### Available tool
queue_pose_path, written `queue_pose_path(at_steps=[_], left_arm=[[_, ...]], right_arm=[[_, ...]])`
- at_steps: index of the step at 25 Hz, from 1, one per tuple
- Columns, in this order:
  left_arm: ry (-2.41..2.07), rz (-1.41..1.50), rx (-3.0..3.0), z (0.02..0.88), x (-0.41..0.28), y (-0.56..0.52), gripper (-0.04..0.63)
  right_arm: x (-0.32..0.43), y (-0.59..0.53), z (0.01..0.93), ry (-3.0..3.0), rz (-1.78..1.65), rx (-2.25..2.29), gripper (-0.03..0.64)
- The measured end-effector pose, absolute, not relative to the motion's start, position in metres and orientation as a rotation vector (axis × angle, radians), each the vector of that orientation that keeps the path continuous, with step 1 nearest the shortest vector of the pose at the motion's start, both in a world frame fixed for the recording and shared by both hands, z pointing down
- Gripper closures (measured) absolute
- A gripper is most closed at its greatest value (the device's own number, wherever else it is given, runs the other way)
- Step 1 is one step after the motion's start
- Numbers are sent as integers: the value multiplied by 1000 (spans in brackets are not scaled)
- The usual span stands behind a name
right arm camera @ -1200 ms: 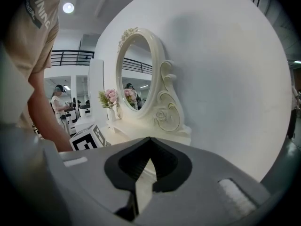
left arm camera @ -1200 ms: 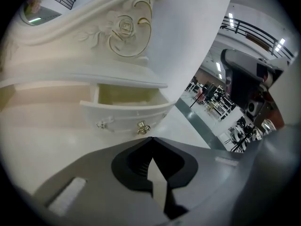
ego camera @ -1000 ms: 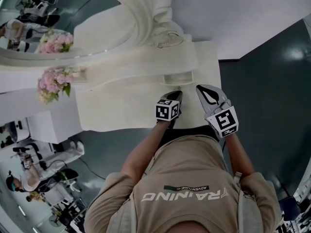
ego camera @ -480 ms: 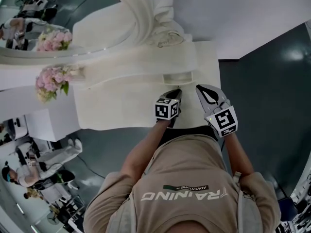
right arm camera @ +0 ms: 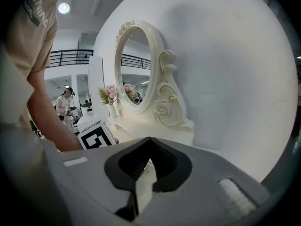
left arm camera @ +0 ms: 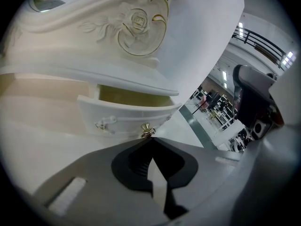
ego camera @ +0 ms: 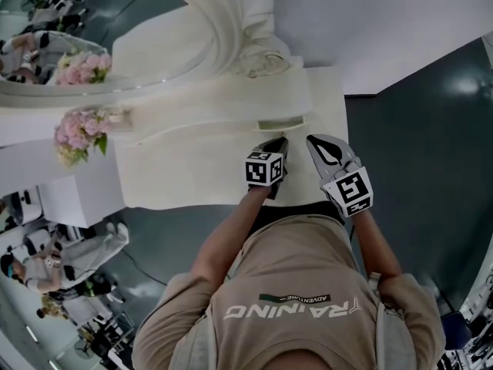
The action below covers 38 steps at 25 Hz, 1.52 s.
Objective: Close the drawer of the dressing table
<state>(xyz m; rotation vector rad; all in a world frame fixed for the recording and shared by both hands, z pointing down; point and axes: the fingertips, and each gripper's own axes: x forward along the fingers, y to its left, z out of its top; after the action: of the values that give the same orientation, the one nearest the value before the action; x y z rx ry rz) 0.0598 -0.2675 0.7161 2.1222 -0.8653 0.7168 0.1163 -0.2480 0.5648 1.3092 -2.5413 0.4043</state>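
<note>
White painted wood, the drawer [left arm camera: 123, 119] stands partly pulled out of the dressing table [left arm camera: 42, 126], with its pale yellow inside showing above the brass knob [left arm camera: 146, 130]. I judge it light, rigid and easy to slide. The flat front just beside the knob looks the best place to press, since the small knob seems slippery. The left gripper [left arm camera: 151, 140] has its fingers closed on nothing, tips right at the knob. The right gripper [right arm camera: 149, 139], fingers likewise together and empty, hangs to the right of the knob, apart from it.

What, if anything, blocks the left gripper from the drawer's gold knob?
Probably yes, reachable: the left gripper has its closed tips right by the gold knob on the open drawer, with nothing between.
</note>
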Motion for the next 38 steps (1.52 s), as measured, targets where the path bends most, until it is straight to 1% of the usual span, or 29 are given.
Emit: queue_pose_path(at_steps=[23, 38], left_arm=[[-911, 663, 2087, 712, 59, -316, 578], [-862, 647, 2162, 689, 58, -298, 578]], right_arm=[[113, -276, 575, -2550, 456, 1285, 615], [115, -269, 575, -2513, 484, 1331, 615]])
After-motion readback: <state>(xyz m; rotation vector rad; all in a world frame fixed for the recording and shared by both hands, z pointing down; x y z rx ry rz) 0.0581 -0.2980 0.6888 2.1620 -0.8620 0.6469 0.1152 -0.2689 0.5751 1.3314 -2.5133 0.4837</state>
